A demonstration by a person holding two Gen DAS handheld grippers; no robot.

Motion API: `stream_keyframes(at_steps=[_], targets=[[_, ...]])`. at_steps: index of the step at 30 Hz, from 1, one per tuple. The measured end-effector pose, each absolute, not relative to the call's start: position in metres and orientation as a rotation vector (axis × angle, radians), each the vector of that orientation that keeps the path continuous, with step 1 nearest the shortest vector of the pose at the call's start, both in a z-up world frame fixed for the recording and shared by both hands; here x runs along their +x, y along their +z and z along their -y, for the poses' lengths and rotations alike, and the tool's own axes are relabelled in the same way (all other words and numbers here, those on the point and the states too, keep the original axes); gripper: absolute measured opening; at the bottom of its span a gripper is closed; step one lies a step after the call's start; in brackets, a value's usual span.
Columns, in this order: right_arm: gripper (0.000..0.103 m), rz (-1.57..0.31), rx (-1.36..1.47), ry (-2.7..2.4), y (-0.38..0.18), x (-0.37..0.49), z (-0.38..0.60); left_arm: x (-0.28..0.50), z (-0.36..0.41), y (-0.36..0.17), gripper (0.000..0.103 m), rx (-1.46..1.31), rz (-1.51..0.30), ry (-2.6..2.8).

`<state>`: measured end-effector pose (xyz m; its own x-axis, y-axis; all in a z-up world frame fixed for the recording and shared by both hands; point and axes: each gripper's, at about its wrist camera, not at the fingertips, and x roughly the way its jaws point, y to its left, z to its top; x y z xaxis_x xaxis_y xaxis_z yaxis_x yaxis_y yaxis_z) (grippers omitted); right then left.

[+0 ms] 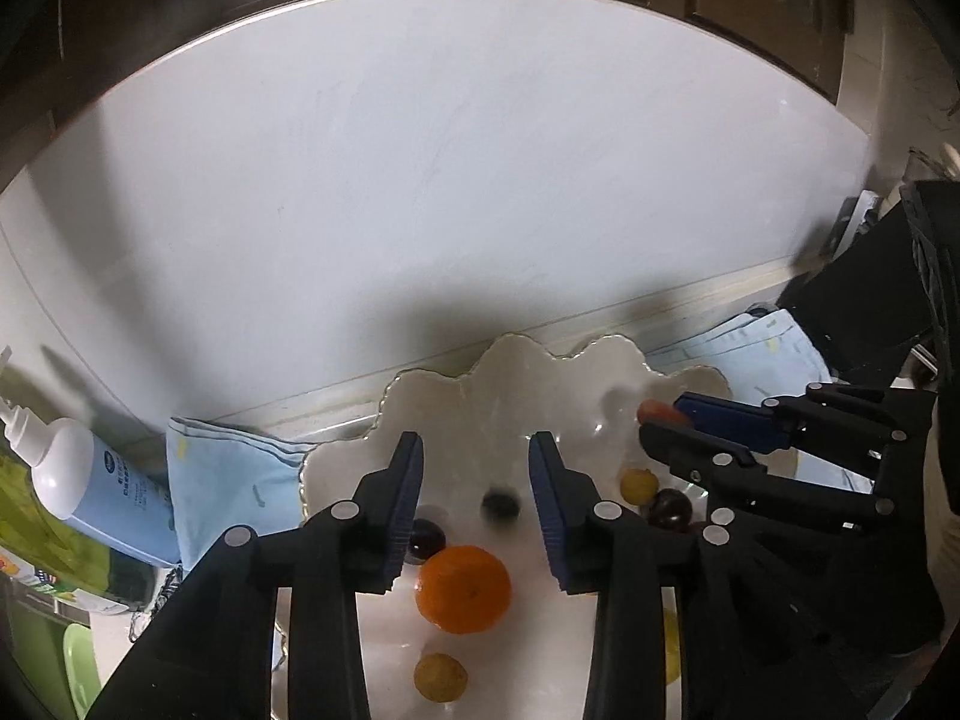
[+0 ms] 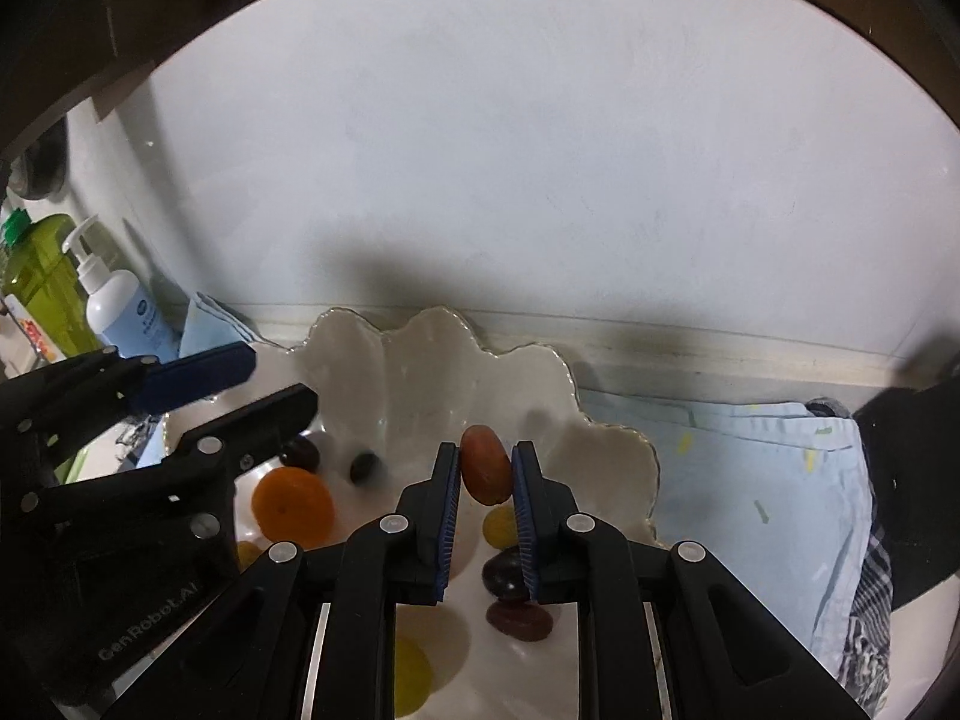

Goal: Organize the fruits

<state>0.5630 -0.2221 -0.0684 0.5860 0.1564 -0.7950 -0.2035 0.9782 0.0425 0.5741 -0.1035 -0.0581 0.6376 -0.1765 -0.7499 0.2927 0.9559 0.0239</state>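
Observation:
A white scalloped plate [image 1: 480,384] [image 2: 390,360] holds an orange [image 1: 463,588] [image 2: 292,504], several dark grapes and small yellow fruits. My left gripper [image 1: 477,480] hangs open over the plate. A blurred dark grape [image 1: 501,507] [image 2: 364,467] shows in the gap between its fingers, and neither pad touches it. My right gripper [image 2: 486,474] is shut on a red oval cherry tomato [image 2: 486,471] [image 1: 657,411] above the plate's right half. More fruit lies below it: a yellow one [image 2: 501,525] and two dark ones [image 2: 507,576].
A light blue cloth [image 1: 222,480] [image 2: 750,480] lies under the plate against the white wall. To the left stand a white pump bottle [image 1: 78,480] [image 2: 114,306] and a green bottle [image 2: 42,282]. A black object [image 1: 870,300] sits at the right, with checked fabric [image 2: 870,600] beside the cloth.

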Motion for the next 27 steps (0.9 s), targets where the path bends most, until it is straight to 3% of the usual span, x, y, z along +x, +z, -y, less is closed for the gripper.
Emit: stream_keyframes(at_steps=[1,3,7,14,27], targets=[[0.023,-0.927,-0.055,0.207,-0.07,0.564,0.223,0.575,0.102,-0.059,0.043,0.147,-0.838,-0.261],[0.038,-0.935,-0.049,0.198,-0.073,0.566,0.225,0.574,0.099,-0.058,0.048,0.146,-0.835,-0.247],[0.046,-0.941,-0.041,0.185,-0.075,0.566,0.225,0.569,0.092,-0.055,0.058,0.149,-0.821,-0.206],[0.067,-0.881,-0.063,0.132,-0.06,0.538,0.227,0.539,0.081,-0.042,0.076,0.15,-0.776,-0.137],[0.086,-0.721,-0.045,0.069,-0.016,0.439,0.237,0.424,0.065,-0.002,0.102,0.196,-0.572,-0.018]])
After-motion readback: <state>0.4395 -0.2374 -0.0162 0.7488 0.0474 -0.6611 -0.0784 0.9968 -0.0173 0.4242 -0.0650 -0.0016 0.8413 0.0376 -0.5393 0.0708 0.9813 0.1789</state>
